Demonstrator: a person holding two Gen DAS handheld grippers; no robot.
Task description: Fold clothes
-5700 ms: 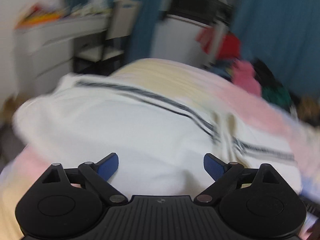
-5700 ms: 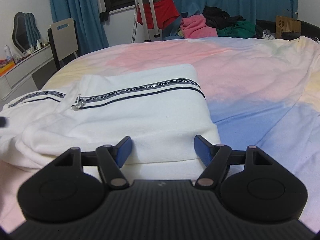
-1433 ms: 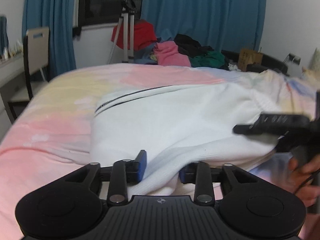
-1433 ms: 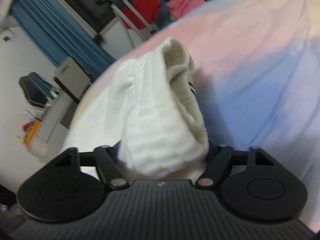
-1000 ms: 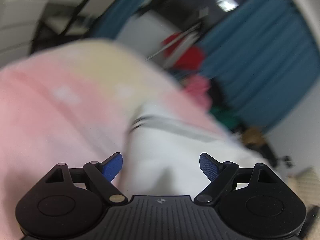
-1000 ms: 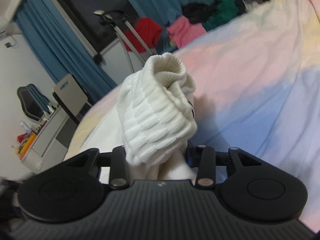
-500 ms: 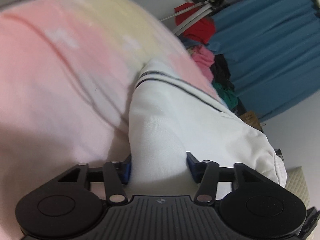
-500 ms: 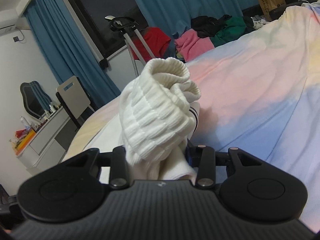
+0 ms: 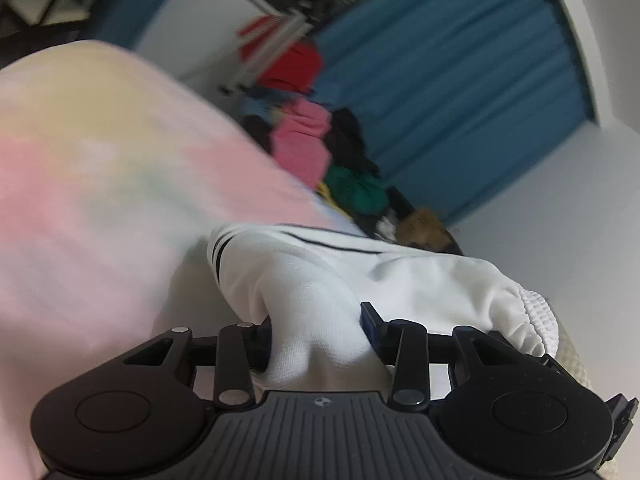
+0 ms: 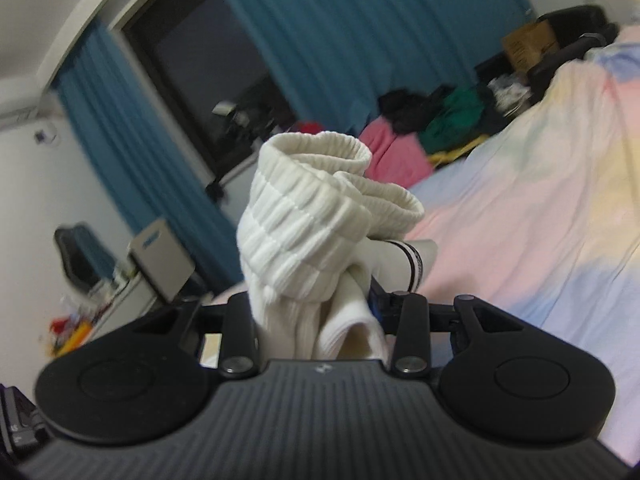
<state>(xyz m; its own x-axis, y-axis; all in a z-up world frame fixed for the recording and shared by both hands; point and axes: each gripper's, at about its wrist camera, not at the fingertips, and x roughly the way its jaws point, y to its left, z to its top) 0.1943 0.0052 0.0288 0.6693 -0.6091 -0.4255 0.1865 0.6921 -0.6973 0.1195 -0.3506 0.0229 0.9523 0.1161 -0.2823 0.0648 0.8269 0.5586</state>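
White sweatshirt (image 9: 320, 280) hangs off the bed (image 9: 80, 200), pinched in both left tongs (image 9: 316, 330) and right tongs (image 10: 316, 304); bunched ribbed hem (image 10: 304, 216) could slip out; fold skews.

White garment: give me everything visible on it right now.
The white garment looks like soft knit, with thin black stripes along one edge and a bunched ribbed hem. It is folded over and lifted partly off the pastel bedsheet. The left gripper pinches its smooth body; the right gripper clamps the hem.

Sweatshirt (image 9: 320, 276) on bed (image 9: 80, 200), clothes pile (image 9: 320, 152) behind
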